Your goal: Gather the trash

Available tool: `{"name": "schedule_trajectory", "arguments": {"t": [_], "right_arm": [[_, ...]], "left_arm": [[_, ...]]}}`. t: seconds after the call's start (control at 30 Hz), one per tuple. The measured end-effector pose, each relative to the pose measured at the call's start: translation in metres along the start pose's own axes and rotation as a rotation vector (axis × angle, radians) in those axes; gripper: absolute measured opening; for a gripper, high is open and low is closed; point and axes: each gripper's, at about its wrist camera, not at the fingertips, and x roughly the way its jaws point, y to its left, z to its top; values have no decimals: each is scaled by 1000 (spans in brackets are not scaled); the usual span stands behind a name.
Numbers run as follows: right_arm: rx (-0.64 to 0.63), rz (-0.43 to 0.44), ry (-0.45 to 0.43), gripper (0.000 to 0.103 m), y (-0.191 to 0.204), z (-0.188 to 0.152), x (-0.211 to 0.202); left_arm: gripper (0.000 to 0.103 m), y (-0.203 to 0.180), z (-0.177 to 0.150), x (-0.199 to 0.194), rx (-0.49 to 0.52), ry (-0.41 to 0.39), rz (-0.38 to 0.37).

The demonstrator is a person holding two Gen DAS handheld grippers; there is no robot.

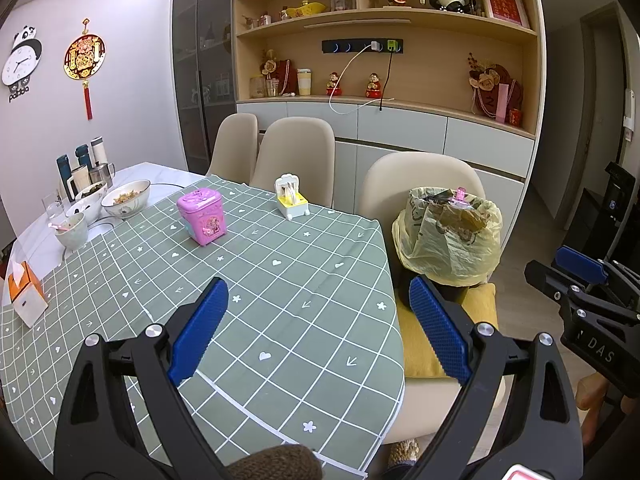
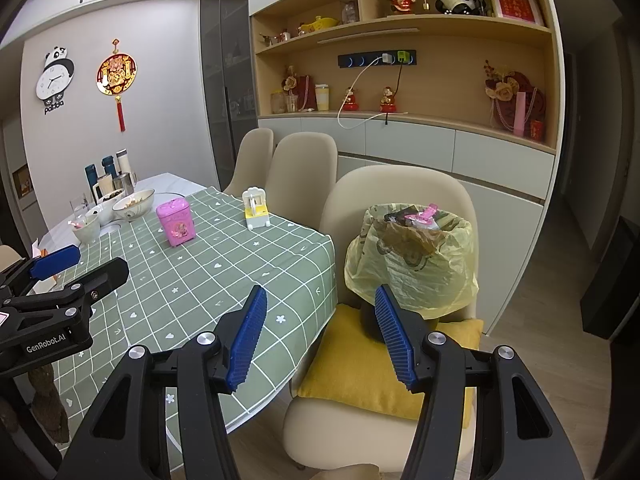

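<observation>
The word "panda" is printed under the panda-shaped wall clock [image 2: 55,80], far ahead and to the left of both grippers. "GenRobot.AI" is read in white on the black body of the left gripper [image 2: 56,276], seen to the left of the right gripper [image 2: 320,334]. The letters "DAS" are seen on the right gripper's body in the left wrist view. Characters on the red framed picture [image 2: 516,3], high ahead, cannot be read.

My left gripper [image 1: 316,336] and right gripper [image 2: 320,336] are matte black frames with triangular cut-outs and round silver screws at the joints. Each finger carries a ridged blue pad [image 2: 248,338]. White lettering reads "GenRobot.AI" on the left body and "DAS" on the right. My sleeve [image 1: 276,462] is brown knit.
</observation>
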Motion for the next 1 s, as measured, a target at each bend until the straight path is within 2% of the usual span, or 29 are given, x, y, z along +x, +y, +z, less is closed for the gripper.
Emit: {"name": "schedule_trajectory", "arguments": {"t": [1.0], "right_arm": [[11,-15,-14,53,0,-2,-6]], "left_arm": [[88,-4,-2,1,2,9,-28]]}}
